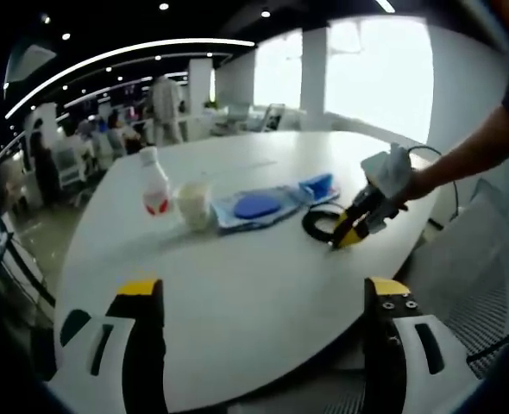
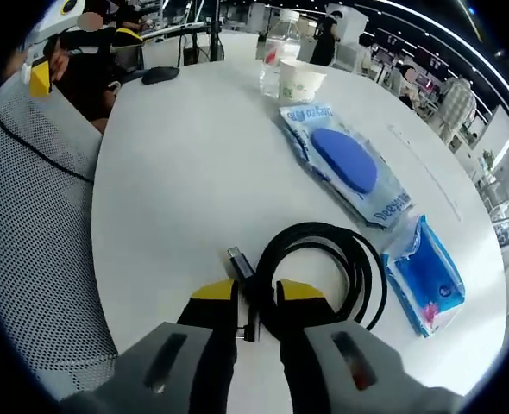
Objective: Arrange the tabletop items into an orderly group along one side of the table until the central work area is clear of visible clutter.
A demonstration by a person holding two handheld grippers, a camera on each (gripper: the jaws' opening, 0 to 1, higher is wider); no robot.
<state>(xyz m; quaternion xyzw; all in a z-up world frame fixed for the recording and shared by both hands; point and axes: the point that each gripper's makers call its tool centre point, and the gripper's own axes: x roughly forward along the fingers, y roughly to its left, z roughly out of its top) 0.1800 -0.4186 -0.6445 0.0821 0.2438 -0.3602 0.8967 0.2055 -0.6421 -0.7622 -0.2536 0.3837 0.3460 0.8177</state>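
Observation:
A coiled black cable [image 2: 323,263] lies near the table edge. My right gripper [image 2: 256,297] is shut on the coil's near side, next to the plug [image 2: 237,258]. In the left gripper view the same cable [image 1: 317,226] sits under the right gripper [image 1: 351,231], which a hand holds. Beyond it lie a small blue tissue pack [image 2: 427,276], a wipes pack with a blue lid [image 2: 345,159], a paper cup [image 2: 299,84] and a clear bottle [image 2: 280,47]. My left gripper [image 1: 263,293] hovers open over bare table, well short of the bottle [image 1: 153,183] and cup [image 1: 194,205].
The white oval table [image 1: 237,293] has free surface in front of the row of items. A black mouse [image 2: 160,75] lies at the far end. A grey mesh chair [image 2: 30,198] stands by the table edge. People and desks fill the room behind.

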